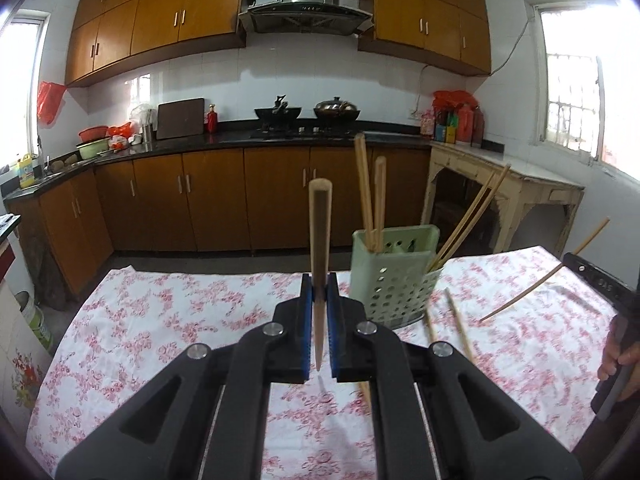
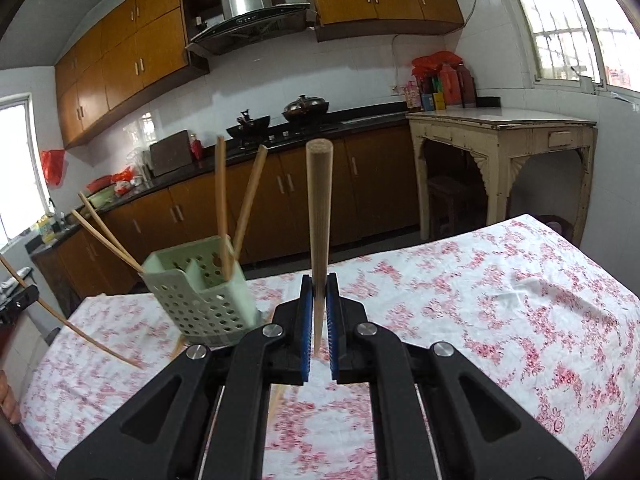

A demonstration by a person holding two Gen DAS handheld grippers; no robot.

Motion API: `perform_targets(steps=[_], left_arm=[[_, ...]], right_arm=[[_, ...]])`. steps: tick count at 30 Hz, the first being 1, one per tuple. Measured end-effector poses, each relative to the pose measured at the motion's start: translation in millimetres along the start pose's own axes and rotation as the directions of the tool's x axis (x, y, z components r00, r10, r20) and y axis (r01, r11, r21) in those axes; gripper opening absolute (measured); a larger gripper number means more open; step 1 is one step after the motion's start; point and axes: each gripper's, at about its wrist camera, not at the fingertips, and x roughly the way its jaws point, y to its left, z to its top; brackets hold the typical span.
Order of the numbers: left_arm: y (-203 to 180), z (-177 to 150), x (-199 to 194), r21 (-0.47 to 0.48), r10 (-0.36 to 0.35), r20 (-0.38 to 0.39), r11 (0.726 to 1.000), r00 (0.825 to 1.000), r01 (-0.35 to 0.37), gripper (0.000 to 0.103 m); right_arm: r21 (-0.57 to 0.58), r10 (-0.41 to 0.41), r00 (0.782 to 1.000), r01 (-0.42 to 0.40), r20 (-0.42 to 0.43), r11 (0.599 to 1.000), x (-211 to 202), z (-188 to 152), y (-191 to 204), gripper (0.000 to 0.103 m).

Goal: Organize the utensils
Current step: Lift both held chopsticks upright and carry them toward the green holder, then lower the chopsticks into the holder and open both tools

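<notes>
Clamping one chopstick each, both grippers are hovering over the flowered tablecloth point(image 1: 160, 320). The left gripper point(image 1: 319, 292) is pinching a chopstick point(image 1: 320, 232) near its thin end, so the thick end is standing up through the middle of the frame. The right gripper point(image 2: 319, 292) is gripping its own chopstick point(image 2: 319, 208) the same way, upright at frame centre.

The green holder point(image 1: 394, 276) is sitting on the cloth just right of centre in the left view, and at lower left in the right view. Four chopsticks are already leaning in it, two nearly upright and two tilting outward. Two or three loose ones are lying blurred on the cloth beside its base, at lower right of the left view.

Risks from here, as a judgement:
- Each stick is being held low, with most of its length above the jaws, so it is liable to pivot or slip if swung quickly.
- Both hands are converging on one small holder, so the sticks or grippers may be clashing over its mouth.
- An incoming tip may be catching the leaning sticks or the rim, and the light holder could be tipping or sliding on the cloth.
- A stick dropped from too high may be bouncing out.
</notes>
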Motion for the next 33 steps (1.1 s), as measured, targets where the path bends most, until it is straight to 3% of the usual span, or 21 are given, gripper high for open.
perform_targets(steps=[6, 11, 18, 26, 33], left_arm=[[-14.0, 35.8, -20.6, 0.004, -0.079, 0.045, 0.997, 0.996, 0.078, 0.008], [-35.2, 68.5, -35.7, 0.025, -0.155, 0.091, 0.988, 0.984, 0.154, 0.008], [-67.7, 113.3, -21.3, 0.076, -0.140, 0.162, 0.989, 0.977, 0.129, 0.008], [-75.4, 130.1, 56.2, 0.045, -0.102, 0.042, 0.994, 0.994, 0.100, 0.008], [-64.7, 116.6, 90.8, 0.022, -0.102, -0.027, 0.995, 0.994, 0.102, 0.008]], right_arm=[[0.022, 0.109, 0.994, -0.109, 0.005, 0.994, -21.8, 43.7, 17.9, 0.007], [-0.029, 0.186, 0.982, -0.185, 0.043, 0.982, -43.2, 75.6, 39.8, 0.007], [-0.122, 0.204, 0.976, -0.194, 0.077, 0.973, -23.7, 101.2, 83.0, 0.007], [-0.132, 0.157, 0.986, -0.162, -0.051, 0.978, 45.9, 99.5, 102.0, 0.007], [-0.106, 0.178, 0.972, -0.194, -0.151, 0.975, 76.9, 84.5, 104.7, 0.007]])
